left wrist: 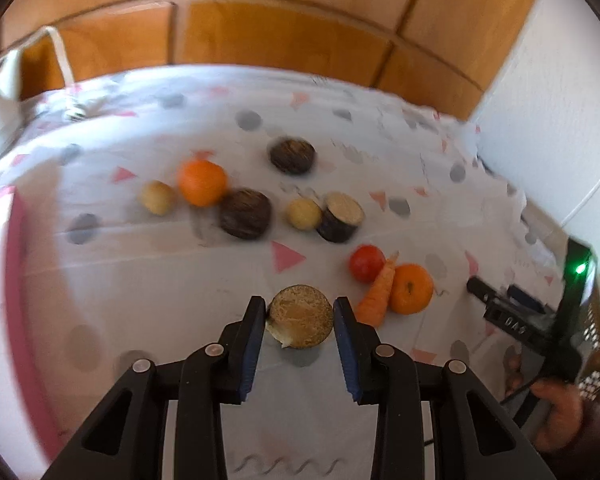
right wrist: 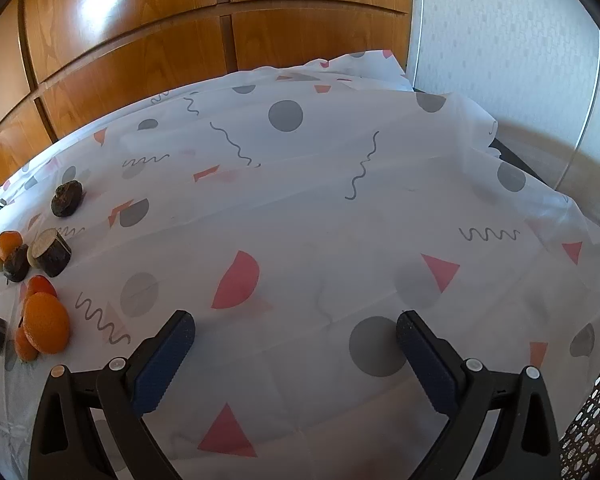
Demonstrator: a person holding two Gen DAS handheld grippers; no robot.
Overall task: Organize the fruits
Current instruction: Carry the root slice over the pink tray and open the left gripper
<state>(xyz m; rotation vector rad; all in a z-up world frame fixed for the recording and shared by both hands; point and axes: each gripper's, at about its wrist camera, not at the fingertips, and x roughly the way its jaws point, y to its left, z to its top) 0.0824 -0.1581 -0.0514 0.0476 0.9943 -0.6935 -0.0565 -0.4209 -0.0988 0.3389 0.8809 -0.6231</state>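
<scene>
Left gripper (left wrist: 300, 312) has its jaws clamped on a round brown-tan fruit (left wrist: 301, 316), pads pressing its left and right sides, fruit sitting on the patterned tablecloth (left wrist: 140, 280) at the near edge of the spread. A bit of pale peel or flesh hangs off the lower left of it, so the skin is likely flaky. It looks firm and fairly light, with a rough top, so slipping seems unlikely; a grip across the widest part, as now, is the right place. Just to its right lie a carrot (left wrist: 378, 292), an orange (left wrist: 412, 289) and a tomato (left wrist: 366, 263), bunched together. Farther back are dark round fruits, another orange and small yellowish ones. Right gripper (right wrist: 296, 330) hovers over bare cloth, jaws spread wide, nothing between them.
</scene>
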